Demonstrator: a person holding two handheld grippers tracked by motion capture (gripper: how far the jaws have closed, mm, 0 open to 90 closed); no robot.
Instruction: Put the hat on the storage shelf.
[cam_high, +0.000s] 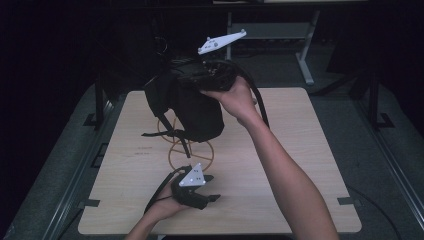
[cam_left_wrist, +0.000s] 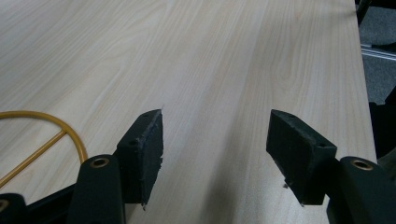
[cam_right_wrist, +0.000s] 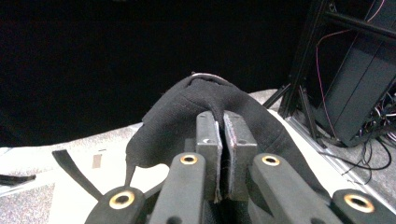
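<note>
A black fabric bag (cam_high: 187, 107) hangs above the far half of the wooden table (cam_high: 300, 150), its straps dangling. My right gripper (cam_high: 196, 75) holds it from the top. In the right gripper view the right gripper (cam_right_wrist: 223, 119) is shut, with a fold of the bag's black cloth (cam_right_wrist: 173, 126) pinched between the pads. My left gripper (cam_high: 212, 187) rests low near the table's front edge. Its jaws stand wide apart in the left gripper view (cam_left_wrist: 217, 126), with bare wood between them.
A gold wire frame of rings (cam_high: 190, 150) lies on the table under the bag; part of it curves at the left gripper view's left edge (cam_left_wrist: 42, 135). A loose black strap (cam_right_wrist: 74, 175) hangs from the bag. Dark metal framing (cam_right_wrist: 303, 56) and cables stand beyond the table.
</note>
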